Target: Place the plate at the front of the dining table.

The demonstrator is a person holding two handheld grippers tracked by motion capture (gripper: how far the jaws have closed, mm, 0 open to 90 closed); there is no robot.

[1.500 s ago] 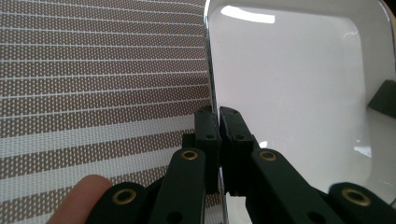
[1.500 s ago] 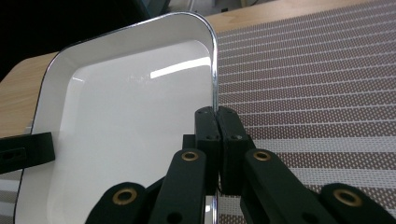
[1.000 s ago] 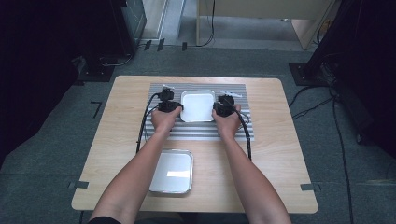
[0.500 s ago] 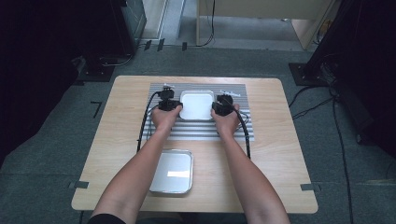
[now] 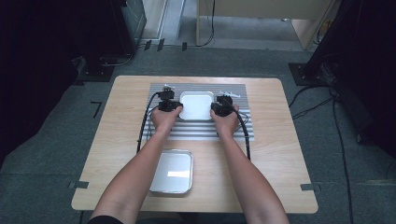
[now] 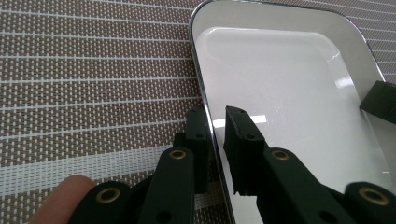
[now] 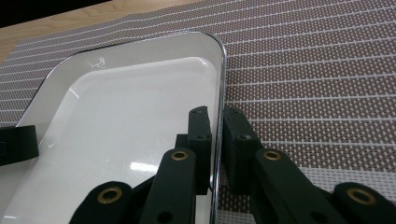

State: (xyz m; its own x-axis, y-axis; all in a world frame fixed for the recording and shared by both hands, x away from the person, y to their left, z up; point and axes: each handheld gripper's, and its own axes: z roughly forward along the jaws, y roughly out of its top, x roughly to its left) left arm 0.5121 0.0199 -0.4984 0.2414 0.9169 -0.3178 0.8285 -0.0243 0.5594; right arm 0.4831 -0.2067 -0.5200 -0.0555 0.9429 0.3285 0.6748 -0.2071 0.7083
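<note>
On the light wooden bench (image 5: pixel 116 140), a grey striped woven mat (image 5: pixel 201 130) carries a white square tray (image 5: pixel 196 105). The left gripper (image 5: pixel 173 106) flanks the tray at nine o'clock, the right gripper (image 5: pixel 215 108) at three o'clock. A shiny rectangular metal tray (image 5: pixel 173 171) lies at six o'clock.

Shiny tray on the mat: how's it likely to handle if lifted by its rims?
The tray looks like thin polished metal: probably stiff and light. The glossy rim may slip between narrow jaws. Shallow and flat on the striped mat, it would more likely slide than tip.
</note>
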